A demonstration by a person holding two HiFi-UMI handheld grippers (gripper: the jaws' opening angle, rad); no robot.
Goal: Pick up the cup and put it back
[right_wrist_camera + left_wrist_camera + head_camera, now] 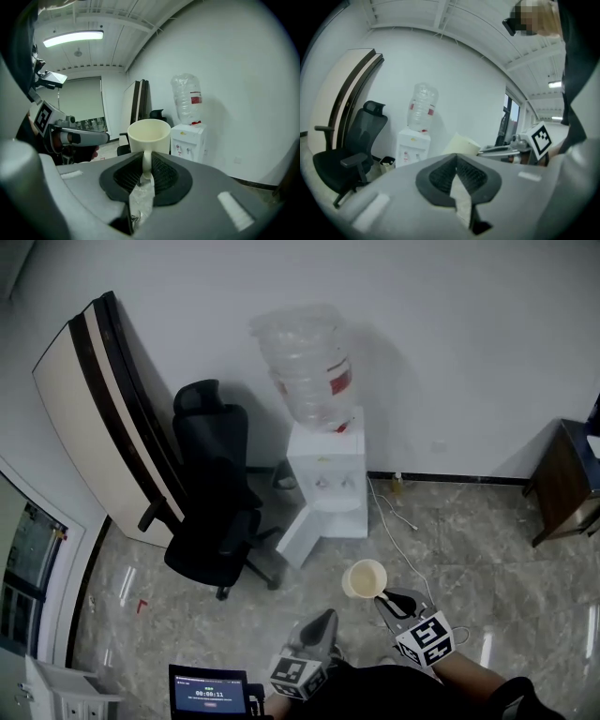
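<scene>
Grey hand-held left gripper (322, 620) idle, its twin right gripper (387, 597) carrying the cream ceramic cup (364, 577).
Head view: the two grippers sat lowest, and the single cup hung in the air above the pale marble floor (469, 549), short of one white water dispenser (328, 474) and one black office chair (214, 512). Left gripper view: its jaws were pressed together on nothing. Right gripper view: its jaws pinched only the cup's thin handle, with the cup upright just beyond them. So narrow a hold could probably let the cup pivot or slip, and the hard floor would likely break it.
</scene>
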